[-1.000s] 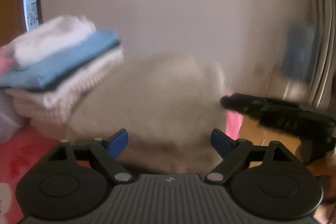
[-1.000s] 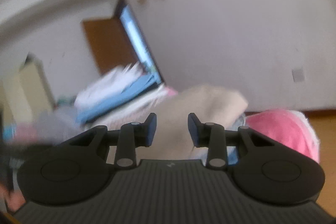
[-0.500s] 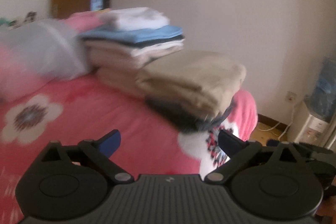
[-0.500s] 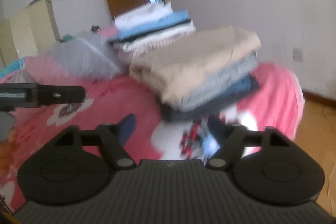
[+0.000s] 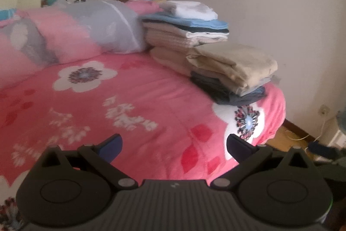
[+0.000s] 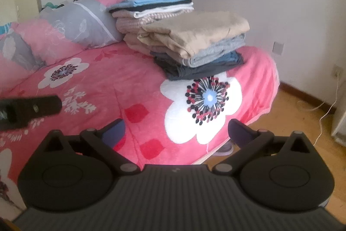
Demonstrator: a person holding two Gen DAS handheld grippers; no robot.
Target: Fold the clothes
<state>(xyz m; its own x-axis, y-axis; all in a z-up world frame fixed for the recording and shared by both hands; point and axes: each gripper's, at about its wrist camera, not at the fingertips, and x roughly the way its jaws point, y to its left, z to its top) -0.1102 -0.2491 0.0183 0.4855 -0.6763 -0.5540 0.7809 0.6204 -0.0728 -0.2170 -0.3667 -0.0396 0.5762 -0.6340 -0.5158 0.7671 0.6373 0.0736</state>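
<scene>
Pillows (image 6: 80, 21) are seen at the left of the bed (image 6: 129, 88). Two folded stacks (image 6: 194, 44) are set near its right edge. Both the left gripper (image 5: 174, 145) and right gripper (image 6: 176, 130), just opened, are held wide apart, empty.

No readable text, label or number shows anywhere.

Both views soft daylight, fairly bright, no harsh glare. Brightest patch: white flower print on the bedspread (image 6: 203, 105) in right wrist view, nearly blown out. Fisheye bends the walls, dark vignette in the corners. Left wrist view blurrier overall; folded clothes stack (image 5: 231, 70) smeared. Shadows faint, mostly under the stacks.
</scene>
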